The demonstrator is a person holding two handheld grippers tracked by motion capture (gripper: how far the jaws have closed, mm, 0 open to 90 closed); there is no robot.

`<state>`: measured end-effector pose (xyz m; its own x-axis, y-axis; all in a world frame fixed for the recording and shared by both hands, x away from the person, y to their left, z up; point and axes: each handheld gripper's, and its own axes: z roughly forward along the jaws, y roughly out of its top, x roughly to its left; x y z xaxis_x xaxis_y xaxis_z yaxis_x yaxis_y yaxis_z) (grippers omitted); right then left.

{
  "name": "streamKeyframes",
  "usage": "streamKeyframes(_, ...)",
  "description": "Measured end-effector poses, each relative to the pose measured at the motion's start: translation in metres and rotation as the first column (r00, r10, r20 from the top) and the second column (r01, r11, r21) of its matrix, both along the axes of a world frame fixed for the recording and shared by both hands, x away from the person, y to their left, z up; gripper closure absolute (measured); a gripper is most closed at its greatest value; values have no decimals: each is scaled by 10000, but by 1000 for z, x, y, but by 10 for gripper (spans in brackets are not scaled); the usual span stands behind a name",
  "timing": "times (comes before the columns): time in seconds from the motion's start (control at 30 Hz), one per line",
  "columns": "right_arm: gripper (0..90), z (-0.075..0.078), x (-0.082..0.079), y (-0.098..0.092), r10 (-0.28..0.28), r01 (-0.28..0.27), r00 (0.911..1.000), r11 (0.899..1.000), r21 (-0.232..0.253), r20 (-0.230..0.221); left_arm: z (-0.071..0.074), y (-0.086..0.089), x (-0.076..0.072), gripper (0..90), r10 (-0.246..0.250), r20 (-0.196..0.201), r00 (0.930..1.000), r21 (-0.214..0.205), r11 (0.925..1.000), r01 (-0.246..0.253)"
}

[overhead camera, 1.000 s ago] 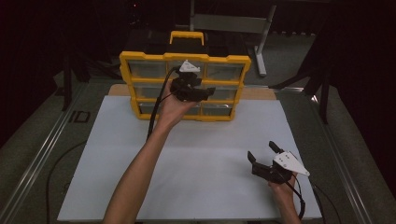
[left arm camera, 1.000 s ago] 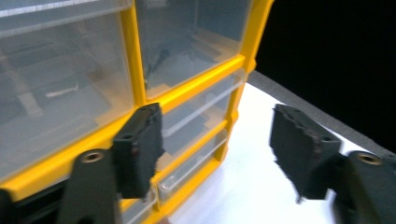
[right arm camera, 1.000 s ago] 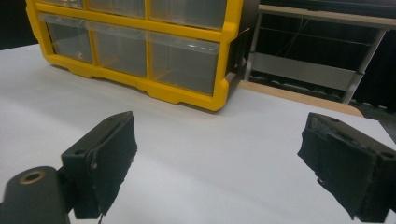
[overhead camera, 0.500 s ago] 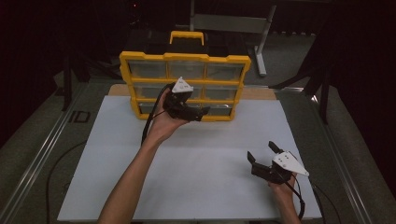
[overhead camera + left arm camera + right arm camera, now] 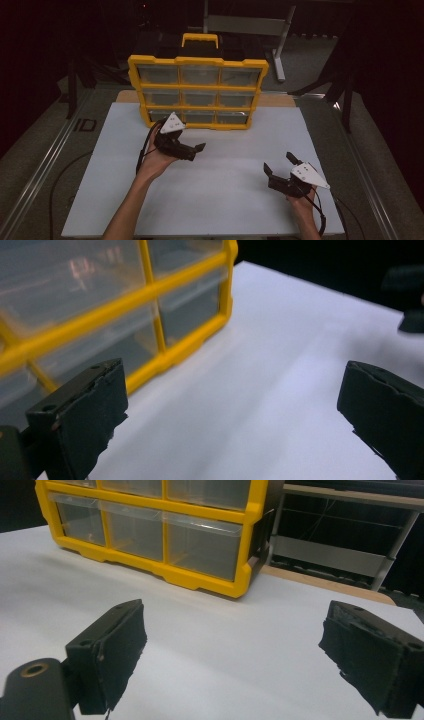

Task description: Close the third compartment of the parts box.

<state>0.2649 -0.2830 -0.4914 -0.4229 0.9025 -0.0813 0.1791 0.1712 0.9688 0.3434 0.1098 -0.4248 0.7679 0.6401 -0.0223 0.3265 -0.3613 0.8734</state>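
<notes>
A yellow organizer [image 5: 200, 107] with clear drawers in three rows stands upright at the back of the white board [image 5: 225, 200]. My left gripper [image 5: 196, 151] hovers low over the board just in front of the organizer's bottom left drawer, pointing right. Its jaws have just been opening and stand wide apart with nothing between them [image 5: 232, 410]; the organizer's lower corner [image 5: 165, 285] is to their left. My right gripper [image 5: 279, 164] rests near the front right of the board, open and empty [image 5: 250, 660], facing the organizer's right end [image 5: 150, 502].
A wooden strip [image 5: 275, 100] shows behind the board at the right. A metal stand [image 5: 245, 22] is in the dark behind the organizer. A rail [image 5: 45, 165] runs along the table's left side. Bare white board lies between the two grippers.
My left hand has come away from the organizer's front, down and toward me over the board, and its jaws have opened wider. The right hand has stayed put.
</notes>
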Motion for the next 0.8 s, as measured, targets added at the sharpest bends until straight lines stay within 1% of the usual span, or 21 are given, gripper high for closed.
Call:
streamKeyframes(0.07,102,0,0,1,44,-44,10000,10000,21,2,-9,10,-9,5,22,-32,10000,-41,10000,-22)
streamKeyframes(0.13,103,0,-1,3,65,-65,10000,10000,3,-1,-19,20,-17,6,146,-149,9998,-156,9998,-149)
streamKeyframes(0.2,103,0,-1,4,138,-138,9999,9999,20,-42,-28,30,-26,6,465,-33,9989,-44,9989,-466)
streamKeyframes(0.23,103,0,-2,4,149,-148,9999,9999,50,-53,-30,33,-29,6,539,-12,9985,-76,9985,-539)
streamKeyframes(0.27,102,0,-2,5,162,-162,9999,9999,49,-51,-36,41,-35,6,601,-13,9982,-280,9978,-601)
streamKeyframes(0.3,102,0,-2,6,240,-240,9997,9997,61,-62,-38,45,-38,6,690,-14,9976,-361,9970,-690)
streamKeyframes(0.37,103,0,-3,7,385,-383,9992,9992,125,-127,-45,54,-44,5,862,119,9962,-445,9953,-856)
streamKeyframes(0.43,102,1,-6,9,664,-660,9976,9976,229,-182,-52,65,-50,3,1075,18,9942,-631,9922,-1072)
streamKeyframes(0.53,103,1,-8,12,963,-957,9952,9950,280,-196,-58,80,-59,3,1451,138,9893,-912,9855,-1433)
streamKeyframes(0.57,102,1,-8,13,1043,-1038,9943,9943,240,-202,-60,85,-63,3,1558,141,9877,-1112,9819,-1533)
streamKeyframes(0.63,102,1,-8,14,1085,-1081,9939,9939,220,-208,-62,88,-65,1,1613,118,9868,-1130,9808,-1590)
streamKeyframes(0.67,103,1,-8,14,1119,-1115,9935,9935,206,-204,-67,95,-73,1,1763,188,9842,-1200,9776,-1728)
streamKeyframes(0.7,103,1,-8,14,1203,-1201,9926,9926,160,-171,-68,98,-76,2,1834,226,9828,-1164,9768,-1797)
streamKeyframes(0.8,102,2,-9,12,1259,-1256,9920,9918,243,-122,-70,107,-82,2,1921,226,9811,-1542,9703,-1865)
